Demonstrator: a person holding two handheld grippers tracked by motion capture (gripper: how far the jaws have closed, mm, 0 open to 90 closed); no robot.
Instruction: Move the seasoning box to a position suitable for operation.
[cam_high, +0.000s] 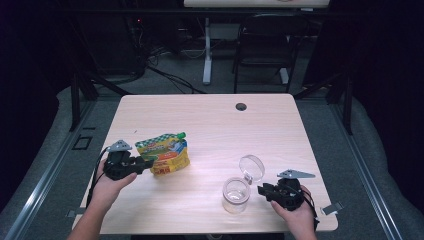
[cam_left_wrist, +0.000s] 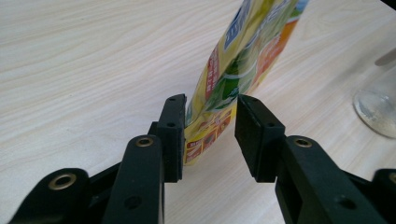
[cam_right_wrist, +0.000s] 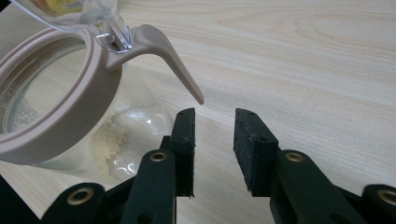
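A yellow-green spouted pouch (cam_high: 163, 152) lies on the wooden table (cam_high: 210, 125), left of centre. My left gripper (cam_high: 150, 164) is at its near left corner. In the left gripper view the pouch corner (cam_left_wrist: 243, 51) sits between the jaws of this gripper (cam_left_wrist: 210, 126). The left pad touches it and a thin strip of table shows at the right pad. A glass jar (cam_high: 236, 194) with a beige rim (cam_right_wrist: 56, 107) stands at the front right, its clear lid (cam_high: 251, 167) flipped up. My right gripper (cam_high: 261, 190) is just right of it, open and empty (cam_right_wrist: 214, 135).
A round cable hole (cam_high: 241, 106) is near the table's far edge. A metal clip (cam_high: 331, 209) sticks out at the front right corner. Beyond the table stand a dark chair (cam_high: 265, 45) and a white desk leg (cam_high: 207, 50). The jar (cam_left_wrist: 378, 112) shows at the right of the left gripper view.
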